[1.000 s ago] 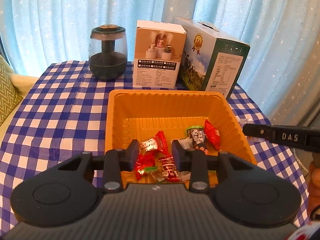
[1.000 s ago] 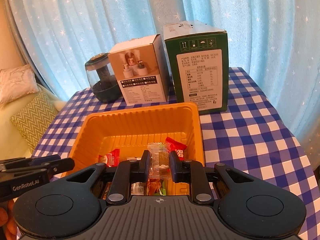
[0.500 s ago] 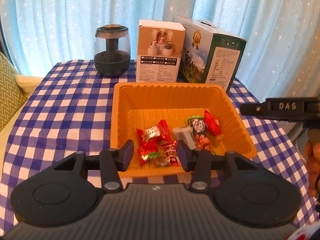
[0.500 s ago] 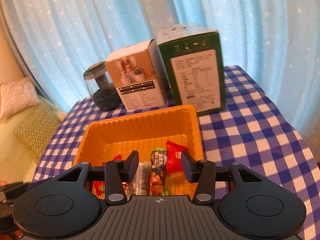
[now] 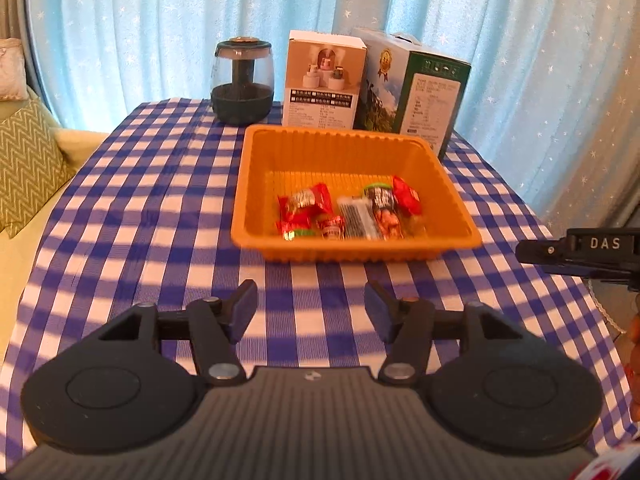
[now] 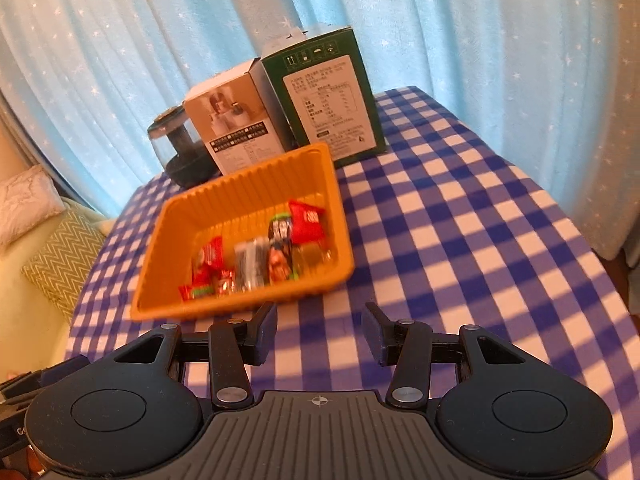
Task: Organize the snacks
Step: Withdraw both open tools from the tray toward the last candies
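- The snacks (image 5: pixel 352 210) lay gathered in the orange tray (image 5: pixel 256 184), which sat on the blue-and-white checked surface (image 5: pixel 140 200); no loose wrapper showed on the cloth in either view, so the sorting looked largely or wholly done.
- Inside the tray, toward its near wall, several red wrappers lay at the left, a clear packet with dark print in the middle, a dark green-topped packet beside it, and another red wrapper at the right. The far half of the tray floor was bare.
- The left tongs (image 5: pixel 311 308) stood over the bare cloth just short of the tray, jaws having just been opening, moderately wide, with nothing between them.
- The right tongs (image 6: pixel 320 330) stood likewise near the tray's near rim, jaws parted and empty.
- Behind the tray stood a glass jar with a dark lid (image 5: pixel 243 80), a white carton (image 5: pixel 322 80) and a green carton (image 5: pixel 416 92), all closed and upright; the contents of the cartons could not be told.
- Little appeared left beyond checking for stray pieces out of view.
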`<state>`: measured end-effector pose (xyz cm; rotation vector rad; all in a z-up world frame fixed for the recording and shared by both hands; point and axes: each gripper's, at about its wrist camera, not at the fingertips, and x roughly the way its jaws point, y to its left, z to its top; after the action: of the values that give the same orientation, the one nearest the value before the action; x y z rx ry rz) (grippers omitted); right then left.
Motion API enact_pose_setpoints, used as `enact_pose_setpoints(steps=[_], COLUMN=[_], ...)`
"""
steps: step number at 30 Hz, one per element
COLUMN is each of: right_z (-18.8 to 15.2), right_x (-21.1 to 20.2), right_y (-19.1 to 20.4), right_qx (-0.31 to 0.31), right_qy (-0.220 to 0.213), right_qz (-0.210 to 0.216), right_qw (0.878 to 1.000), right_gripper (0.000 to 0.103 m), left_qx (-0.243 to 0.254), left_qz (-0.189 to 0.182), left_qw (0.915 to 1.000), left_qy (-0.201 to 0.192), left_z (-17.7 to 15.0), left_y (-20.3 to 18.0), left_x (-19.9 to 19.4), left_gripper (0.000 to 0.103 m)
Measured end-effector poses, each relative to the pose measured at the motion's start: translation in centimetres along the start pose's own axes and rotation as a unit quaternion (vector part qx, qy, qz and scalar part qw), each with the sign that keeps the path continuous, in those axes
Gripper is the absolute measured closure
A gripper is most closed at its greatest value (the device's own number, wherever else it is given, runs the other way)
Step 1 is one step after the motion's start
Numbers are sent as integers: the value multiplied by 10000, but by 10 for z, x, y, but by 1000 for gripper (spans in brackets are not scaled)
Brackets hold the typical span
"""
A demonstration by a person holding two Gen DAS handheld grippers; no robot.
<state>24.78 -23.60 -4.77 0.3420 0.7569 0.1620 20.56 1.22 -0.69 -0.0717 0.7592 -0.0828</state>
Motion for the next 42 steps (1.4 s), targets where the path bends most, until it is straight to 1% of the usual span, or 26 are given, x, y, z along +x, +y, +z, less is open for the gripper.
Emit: enact_pose_setpoints(steps=[3, 5, 8, 14, 17, 20, 25, 26, 28, 35, 42], right_z=[-17, -28, -44, -70, -85, -98, -119, -122, -128, -137, -139], right_x=[-20, -33, -51, -77, -88, -96, -108, -109, -111, -118, -119], right_y=[4, 4, 4, 1, -6, -13, -19, -19, -21, -24, -24], right_qx=[-200, -262, -246, -283, -192, -127, -162, -175, -168, -185, -184], right_qy=[-15, -61, -114, -115, -82, -12, 53, 64, 98, 143, 146], right_qz=[-48, -85, -118, -139, -150, -190, -269, -281, -279, -268, -265], right_qw=[9998, 9996, 9996, 9994, 9997, 9997, 9995, 9994, 9994, 9994, 9994], right_gripper=[54, 51, 45, 40, 37, 36, 35, 35, 35, 35, 35], left_qx=[-79, -95, -182, -223, -175, -116, -81, -82, -87, -95, -104], left_qz=[3, 21, 18, 20, 19, 32, 44, 59, 63, 53, 50], left_qw=[10000, 9999, 9998, 9997, 9998, 9999, 9998, 9998, 9998, 9997, 9997], left_qy=[46, 60, 64, 74, 100, 112, 169, 172, 185, 204, 203], left_z=[-15, -24, -37, -59, -69, -80, -96, -99, -103, -110, -111], left_y=[-1, -2, -1, -2, -4, -6, -10, -10, -11, -12, -11], left_x=[-15, -25, -40, -68, -79, -88, -98, -100, -103, -108, -109], left_gripper=[43, 41, 39, 34, 32, 29, 27, 25, 24, 23, 23])
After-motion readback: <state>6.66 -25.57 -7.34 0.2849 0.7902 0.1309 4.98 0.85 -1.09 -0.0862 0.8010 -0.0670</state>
